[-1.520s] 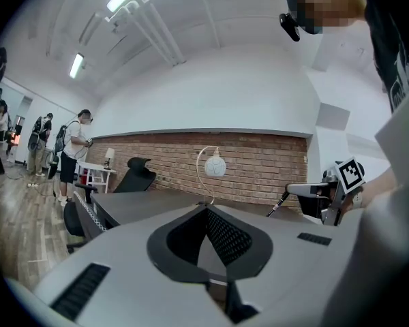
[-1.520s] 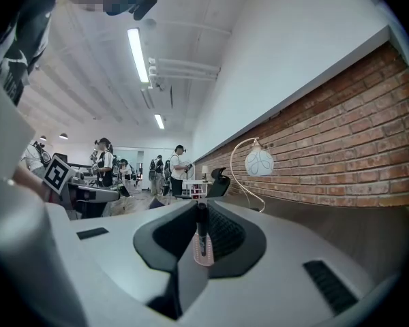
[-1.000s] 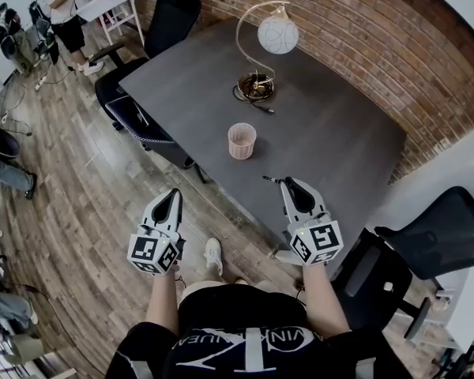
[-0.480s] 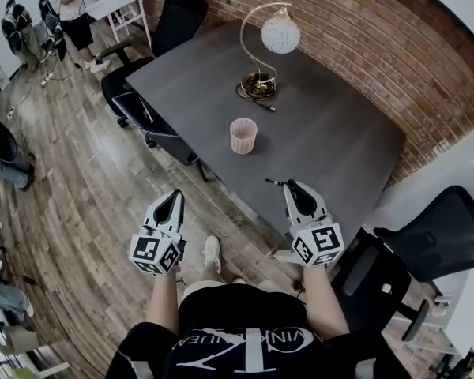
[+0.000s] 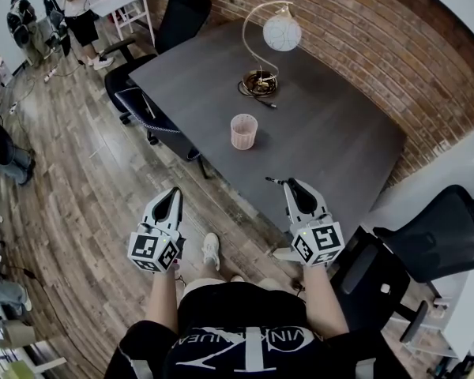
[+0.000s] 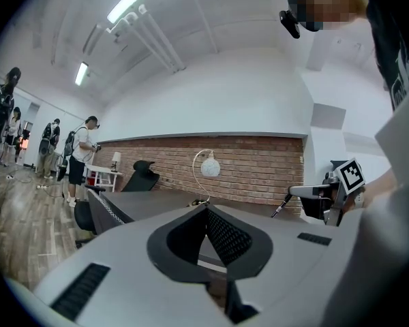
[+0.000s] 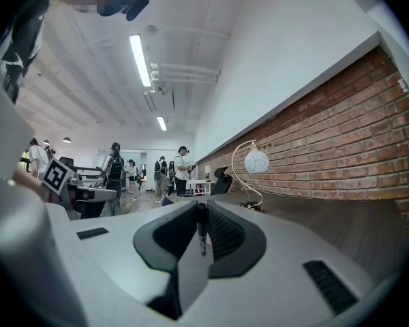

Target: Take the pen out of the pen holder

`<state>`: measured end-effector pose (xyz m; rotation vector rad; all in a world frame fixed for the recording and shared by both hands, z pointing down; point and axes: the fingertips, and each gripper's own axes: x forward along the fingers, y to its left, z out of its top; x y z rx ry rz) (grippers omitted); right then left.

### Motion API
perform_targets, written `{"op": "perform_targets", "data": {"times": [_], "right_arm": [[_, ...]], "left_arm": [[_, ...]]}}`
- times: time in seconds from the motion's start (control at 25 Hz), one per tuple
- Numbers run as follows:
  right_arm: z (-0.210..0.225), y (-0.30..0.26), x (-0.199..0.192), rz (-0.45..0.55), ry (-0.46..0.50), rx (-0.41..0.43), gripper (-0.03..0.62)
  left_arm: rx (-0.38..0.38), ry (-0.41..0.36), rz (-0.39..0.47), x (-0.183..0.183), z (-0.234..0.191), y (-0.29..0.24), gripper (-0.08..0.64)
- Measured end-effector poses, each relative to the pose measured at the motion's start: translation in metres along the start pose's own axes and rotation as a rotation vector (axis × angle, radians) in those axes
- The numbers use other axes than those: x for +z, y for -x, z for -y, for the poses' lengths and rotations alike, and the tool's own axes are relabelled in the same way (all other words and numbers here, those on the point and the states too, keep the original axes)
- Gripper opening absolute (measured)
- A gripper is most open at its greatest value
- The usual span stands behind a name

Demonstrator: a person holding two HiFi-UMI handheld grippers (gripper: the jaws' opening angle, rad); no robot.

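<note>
The pink pen holder [image 5: 243, 131] stands upright on the dark table [image 5: 332, 140], apart from both grippers. My right gripper [image 5: 287, 182] hovers over the table's near edge, shut on a dark pen [image 5: 273, 181] whose tip sticks out to the left. In the right gripper view the pen [image 7: 201, 227] is pinched crosswise between the jaws. The left gripper view also shows the pen [image 6: 281, 208] jutting from the right gripper [image 6: 307, 191]. My left gripper [image 5: 174, 192] is over the wooden floor, left of the table, shut with nothing in it [image 6: 206, 210].
A curved lamp with a white globe [image 5: 280, 31] and a coiled cable stands at the table's far end. Office chairs sit at the table's left side [image 5: 150, 117], far end [image 5: 182, 6] and right [image 5: 442, 235]. People stand at the far left [image 5: 83, 18]. A brick wall runs behind.
The table and pen holder have slid slightly farther off in the head view. Both grippers keep their places and the right one's grip on the pen is unchanged.
</note>
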<state>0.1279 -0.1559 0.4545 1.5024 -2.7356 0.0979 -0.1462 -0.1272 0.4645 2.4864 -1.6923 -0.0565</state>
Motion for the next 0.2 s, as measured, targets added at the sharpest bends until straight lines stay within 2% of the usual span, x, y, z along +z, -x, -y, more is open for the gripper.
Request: {"op": "perform_targets", "data": {"times": [0.2], "right_arm": [[0.0007,0.0049,0.0005,0.002,-0.003,0.002,0.054]], "left_arm": [[0.003,0.000,0.005,0.0024,0.0034,0.0022,0.015]]}}
